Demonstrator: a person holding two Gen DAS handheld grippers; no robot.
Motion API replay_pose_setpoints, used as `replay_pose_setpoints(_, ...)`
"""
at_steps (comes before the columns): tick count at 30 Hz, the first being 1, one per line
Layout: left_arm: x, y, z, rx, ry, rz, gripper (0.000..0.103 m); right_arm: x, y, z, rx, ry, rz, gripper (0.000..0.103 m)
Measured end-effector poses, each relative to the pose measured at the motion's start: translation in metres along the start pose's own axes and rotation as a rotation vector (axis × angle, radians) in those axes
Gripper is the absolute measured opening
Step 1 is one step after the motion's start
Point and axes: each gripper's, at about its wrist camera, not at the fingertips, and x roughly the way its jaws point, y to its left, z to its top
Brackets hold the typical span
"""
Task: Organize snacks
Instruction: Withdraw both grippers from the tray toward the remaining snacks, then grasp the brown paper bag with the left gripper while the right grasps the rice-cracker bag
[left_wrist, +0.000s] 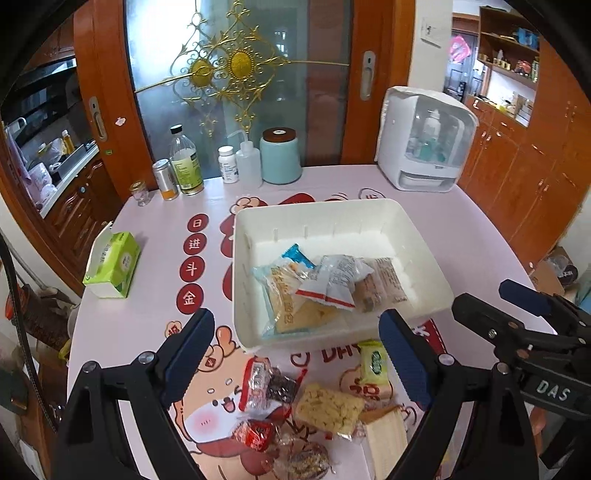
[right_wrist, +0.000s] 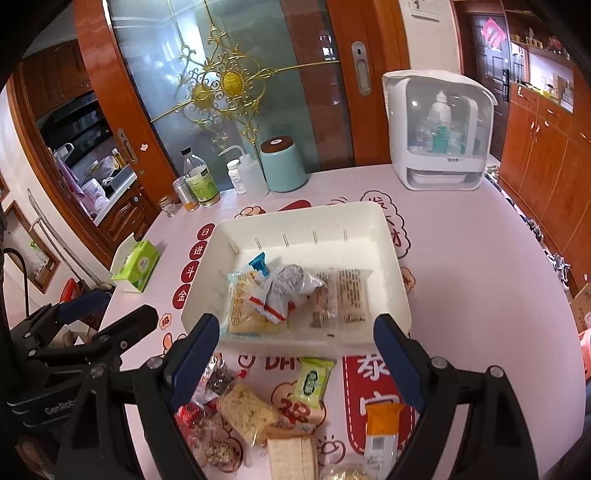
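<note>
A white tray (left_wrist: 332, 214) (right_wrist: 295, 214) stands mid-table with several snack packets in it: a yellow biscuit pack (left_wrist: 291, 299) (right_wrist: 247, 302), a white-and-red pack (left_wrist: 332, 284) and a clear brown-printed pack (right_wrist: 351, 295). Loose snacks lie in front of the tray: a green packet (left_wrist: 373, 362) (right_wrist: 314, 380), a puffed yellow bar (left_wrist: 328, 408) (right_wrist: 247, 410), red wrappers (left_wrist: 258, 380), a bread slice pack (left_wrist: 384, 435) and an orange-topped packet (right_wrist: 382, 435). My left gripper (left_wrist: 295, 332) hovers open above the loose pile, holding nothing. My right gripper (right_wrist: 295, 328) is beside it, also open and holding nothing.
A green tissue box (left_wrist: 114, 266) sits at the table's left edge. Bottles and jars (left_wrist: 184, 166) and a teal canister (left_wrist: 280, 157) line the back. A white cabinet appliance (left_wrist: 424, 140) stands back right. The pink tablecloth (right_wrist: 480, 277) lies bare to the right of the tray.
</note>
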Motion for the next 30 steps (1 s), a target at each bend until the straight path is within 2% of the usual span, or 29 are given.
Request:
replay_pose_setpoints(9,-0.024,-0.01,-0.03,0.065,-0.003,-0.074,0.091,-0.021,-0.002,-0.03,0.027,0.003,-0.03,0.086)
replay_pose_setpoints(16,-0.025,-0.016,-0.058,0.082,0.047,-0.131,0.091,-0.034,-0.013,-0.066,0.012,0.017,-0.097,0.086)
replay_pose_setpoints(24,0.012,-0.047,-0.099,0.106,0.191,-0.212,0.091,-0.019,-0.047,-0.121,0.046,0.141,-0.174,0.086)
replay_pose_setpoints(30,0.045,-0.08,-0.131,0.133,0.278,-0.238,0.091,0.009,-0.066,-0.166,0.107,0.267,-0.155,0.086)
